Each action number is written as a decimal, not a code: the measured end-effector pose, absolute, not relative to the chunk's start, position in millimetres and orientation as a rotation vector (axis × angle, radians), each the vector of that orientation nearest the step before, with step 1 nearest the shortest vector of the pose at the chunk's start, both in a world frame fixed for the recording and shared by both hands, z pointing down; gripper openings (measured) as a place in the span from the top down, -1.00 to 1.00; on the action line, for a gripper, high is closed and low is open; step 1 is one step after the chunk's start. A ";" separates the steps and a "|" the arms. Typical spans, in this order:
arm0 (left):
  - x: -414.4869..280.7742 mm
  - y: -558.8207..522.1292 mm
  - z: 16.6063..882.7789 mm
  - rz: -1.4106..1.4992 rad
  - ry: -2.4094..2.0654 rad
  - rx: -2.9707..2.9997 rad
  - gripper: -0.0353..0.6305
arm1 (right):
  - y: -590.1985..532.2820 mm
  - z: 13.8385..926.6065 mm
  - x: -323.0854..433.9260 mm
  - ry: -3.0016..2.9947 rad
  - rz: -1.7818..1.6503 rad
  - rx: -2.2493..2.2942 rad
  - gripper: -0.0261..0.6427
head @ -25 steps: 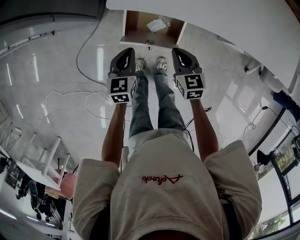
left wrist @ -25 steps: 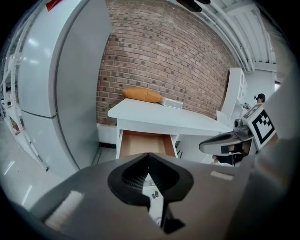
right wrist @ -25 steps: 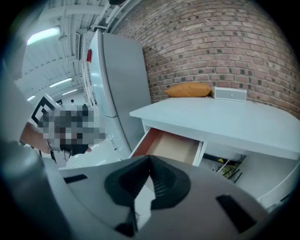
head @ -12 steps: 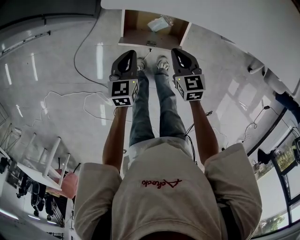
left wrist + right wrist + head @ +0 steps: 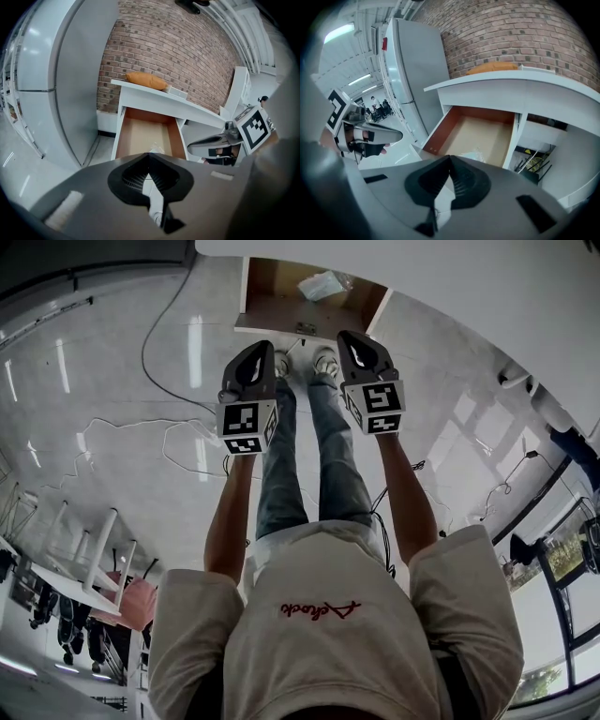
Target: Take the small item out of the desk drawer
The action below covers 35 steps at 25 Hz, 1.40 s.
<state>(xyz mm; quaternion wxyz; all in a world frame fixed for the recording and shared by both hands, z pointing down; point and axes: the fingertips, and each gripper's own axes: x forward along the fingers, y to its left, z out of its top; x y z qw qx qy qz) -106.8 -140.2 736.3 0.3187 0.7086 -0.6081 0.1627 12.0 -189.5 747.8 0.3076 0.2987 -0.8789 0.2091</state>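
Observation:
The desk drawer [image 5: 277, 298] stands pulled out, its brown bottom bare except for a small clear plastic packet [image 5: 323, 284] near its front. In the left gripper view the packet [image 5: 156, 149] peeks just over my jaws inside the drawer [image 5: 140, 133]. The right gripper view shows the packet [image 5: 474, 154] at the front of the drawer [image 5: 487, 131]. My left gripper [image 5: 262, 346] and right gripper [image 5: 348, 337] hover side by side short of the drawer front. Both are shut and hold nothing. The left gripper [image 5: 149, 157] and right gripper [image 5: 449, 159] have their pads meeting at the tips.
An orange cushion [image 5: 145, 80] lies on the white desk top [image 5: 197, 110] against a brick wall. A tall grey cabinet [image 5: 412, 70] stands left of the desk. Cables [image 5: 178, 442] trail over the glossy floor. The person's legs [image 5: 300, 456] and feet are just before the drawer.
Both grippers have edged forward toward the open drawer, the right one a little more. Neither jaw has opened.

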 end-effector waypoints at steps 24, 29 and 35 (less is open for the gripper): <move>-117.3 -133.9 748.4 0.389 -1.610 1.812 0.87 | -240.8 832.4 -57.7 -2.022 -0.107 0.291 0.89; -119.8 -133.4 747.3 0.385 -1.617 1.803 0.87 | -239.8 853.9 -62.7 -1.929 -0.261 0.142 0.89; -125.2 -129.1 751.8 0.381 -1.620 1.787 0.87 | -251.5 874.1 -63.5 -1.870 -0.252 0.097 0.89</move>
